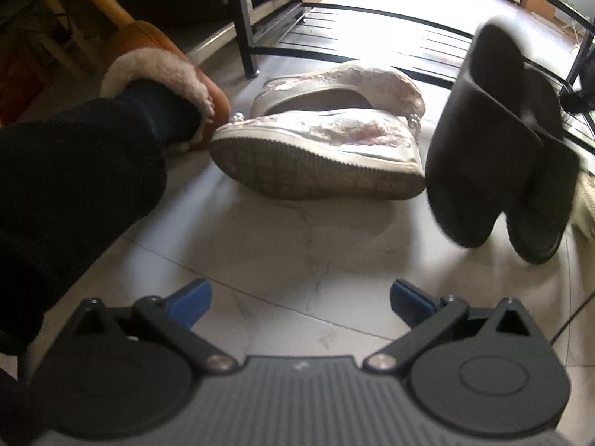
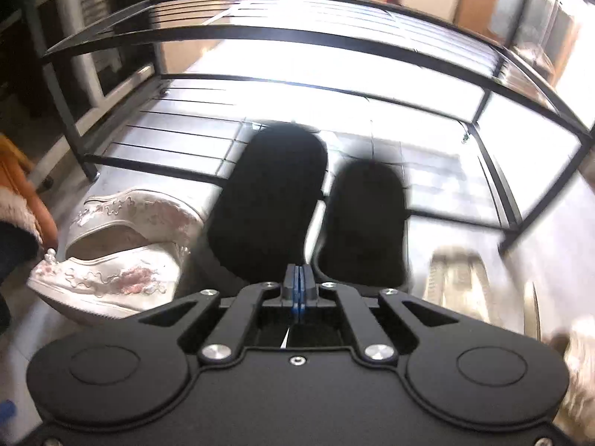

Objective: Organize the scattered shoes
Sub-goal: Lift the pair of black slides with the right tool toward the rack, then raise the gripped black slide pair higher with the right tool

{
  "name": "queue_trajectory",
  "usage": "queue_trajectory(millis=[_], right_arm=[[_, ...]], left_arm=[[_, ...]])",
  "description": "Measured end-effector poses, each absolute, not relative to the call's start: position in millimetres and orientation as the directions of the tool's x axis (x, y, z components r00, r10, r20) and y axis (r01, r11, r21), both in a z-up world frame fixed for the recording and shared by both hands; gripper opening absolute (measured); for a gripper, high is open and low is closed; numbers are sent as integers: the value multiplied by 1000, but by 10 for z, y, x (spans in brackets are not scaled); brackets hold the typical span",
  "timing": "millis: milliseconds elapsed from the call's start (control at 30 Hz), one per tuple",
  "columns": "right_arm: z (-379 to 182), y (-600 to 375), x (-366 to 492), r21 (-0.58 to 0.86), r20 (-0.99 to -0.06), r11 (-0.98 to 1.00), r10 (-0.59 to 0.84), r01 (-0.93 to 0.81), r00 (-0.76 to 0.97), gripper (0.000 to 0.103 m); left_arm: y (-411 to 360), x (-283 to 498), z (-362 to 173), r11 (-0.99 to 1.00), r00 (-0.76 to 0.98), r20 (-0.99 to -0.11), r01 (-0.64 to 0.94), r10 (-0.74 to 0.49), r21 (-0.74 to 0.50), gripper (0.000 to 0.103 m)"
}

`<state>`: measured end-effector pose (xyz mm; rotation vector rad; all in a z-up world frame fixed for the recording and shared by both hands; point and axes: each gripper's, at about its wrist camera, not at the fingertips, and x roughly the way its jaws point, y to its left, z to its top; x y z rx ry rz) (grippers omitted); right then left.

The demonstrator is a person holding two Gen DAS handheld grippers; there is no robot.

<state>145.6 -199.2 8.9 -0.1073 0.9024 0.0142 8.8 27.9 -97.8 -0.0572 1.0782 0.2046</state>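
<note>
Two black slippers (image 1: 494, 148) hang tilted above the floor at the right of the left wrist view. In the right wrist view they (image 2: 267, 200) extend forward from my right gripper (image 2: 298, 290), which is shut on their near edges. Two white embroidered shoes (image 1: 327, 141) lie on the floor, one on its side with its sole toward me; they also show in the right wrist view (image 2: 122, 245). My left gripper (image 1: 300, 297) is open and empty over bare floor, in front of the white shoes.
A black metal shoe rack (image 2: 297, 85) with wire shelves stands just beyond the slippers. The person's leg in dark trousers and an orange fur-lined slipper (image 1: 163, 74) are at the left. A pale striped shoe (image 2: 461, 282) lies blurred at the right. Furniture legs (image 1: 245, 26) stand behind.
</note>
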Motion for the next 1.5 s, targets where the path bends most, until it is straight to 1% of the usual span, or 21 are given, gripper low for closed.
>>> queue_trajectory(millis=[67,167,200,233,267,300,333,467,533,633,800,900,1000,1067,1167,1233,1267,1300,1333,1467,1500], right_arm=[[93,-2083,1486,-41,-774,999,-12,-32,632,5],[26,-2319,1502,83,-777,996,44,33,627,9],[-58,-2372,1468,103,-780,994,60,35,623,16],[-179,-2402,1389,112,-778,994,75,20,624,24],[-300,-2403,1261,110,-761,994,86,-2,644,55],[-421,-2404,1133,109,-743,994,97,-23,663,81],[-517,-2398,1035,107,-728,993,106,-40,678,85],[-852,-2222,638,10,-627,982,152,-188,764,84],[-1010,-2147,534,-12,-603,978,161,-210,782,84],[-1211,-2143,521,39,-600,986,154,-164,785,84],[-1530,-2180,627,83,-647,994,108,-71,755,84],[-1595,-2166,683,36,-631,997,76,-69,772,84],[-1675,-2160,809,20,-645,997,71,-76,761,84],[-1703,-2136,826,-9,-636,997,56,-81,769,87],[-1729,-2095,838,-50,-621,995,38,-88,783,85],[-1724,-2071,838,-57,-609,993,45,-100,792,73],[-1717,-2060,838,-66,-606,992,44,-106,794,64],[-1700,-2023,829,-91,-599,988,43,-121,800,49],[-1691,-2011,829,-100,-596,987,40,-124,802,45],[-1585,-2015,872,-95,-570,990,35,-108,821,40],[-1528,-2035,899,-83,-554,992,29,-90,832,32]], left_arm=[[279,108,-1010,979,447,-883,-196,143,58,102],[274,140,-1071,979,425,-894,-197,140,59,102],[265,146,-1090,979,417,-898,-193,137,60,102],[252,148,-1104,980,414,-900,-187,136,62,102],[240,150,-1118,982,411,-901,-180,135,64,102],[232,149,-1129,982,410,-902,-174,136,69,102],[225,149,-1140,983,409,-902,-169,138,74,102],[215,170,-1197,982,390,-909,-170,143,82,102],[204,182,-1226,982,380,-914,-169,144,84,102],[180,195,-1250,982,380,-912,-159,156,102,102],[210,229,-1289,978,371,-912,-169,175,120,102],[220,256,-1317,978,354,-919,-177,172,114,102],[188,274,-1340,980,344,-924,-162,165,115,102],[173,282,-1355,981,338,-927,-157,162,114,102],[169,289,-1381,981,325,-932,-160,160,113,102],[170,289,-1394,981,319,-934,-161,159,111,102],[170,289,-1401,981,316,-935,-162,158,111,102],[166,289,-1407,981,313,-937,-161,157,111,102],[163,290,-1410,981,312,-937,-161,156,110,102],[152,298,-1421,982,308,-939,-158,151,106,102],[148,297,-1425,982,308,-939,-156,150,106,102]])
